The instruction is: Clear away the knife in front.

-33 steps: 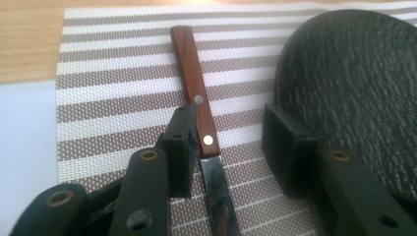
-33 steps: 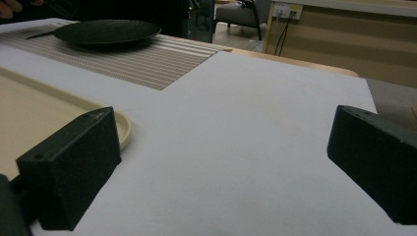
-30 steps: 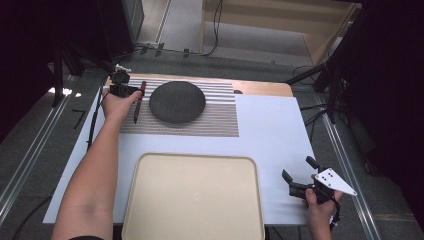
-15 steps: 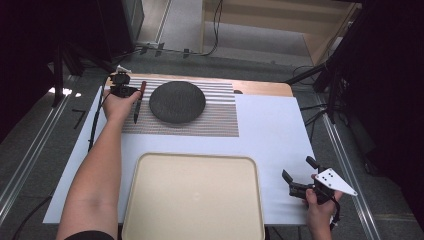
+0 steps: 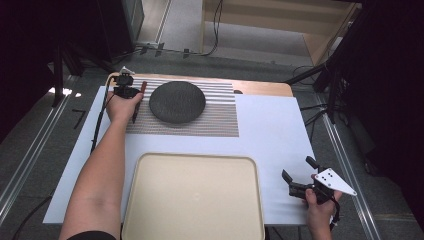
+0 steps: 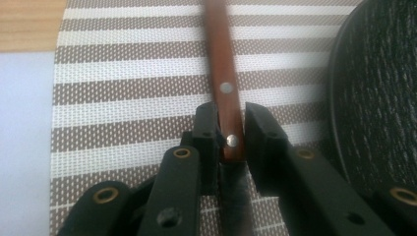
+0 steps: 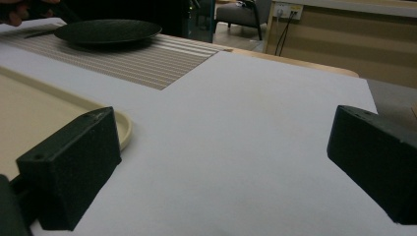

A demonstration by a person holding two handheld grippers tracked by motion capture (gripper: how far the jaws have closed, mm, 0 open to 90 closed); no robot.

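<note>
A knife with a reddish-brown riveted handle (image 6: 221, 64) lies along the left side of a striped placemat (image 5: 215, 120), its dark blade pointing toward me. My left gripper (image 5: 125, 91) is shut on the knife (image 5: 138, 102) where handle meets blade; in the left gripper view its jaws (image 6: 228, 120) press both sides of the handle. A dark round plate (image 5: 177, 101) sits on the placemat just right of the knife. My right gripper (image 5: 298, 170) hovers open over the white sheet at the near right, nothing between its jaws (image 7: 223, 157).
A large empty beige tray (image 5: 192, 200) takes up the near middle of the table; its rim (image 7: 123, 130) is left of the right gripper. The plate's edge (image 6: 378, 88) is close to the left gripper's right jaw. Bare wooden tabletop (image 5: 260, 87) borders the far edge.
</note>
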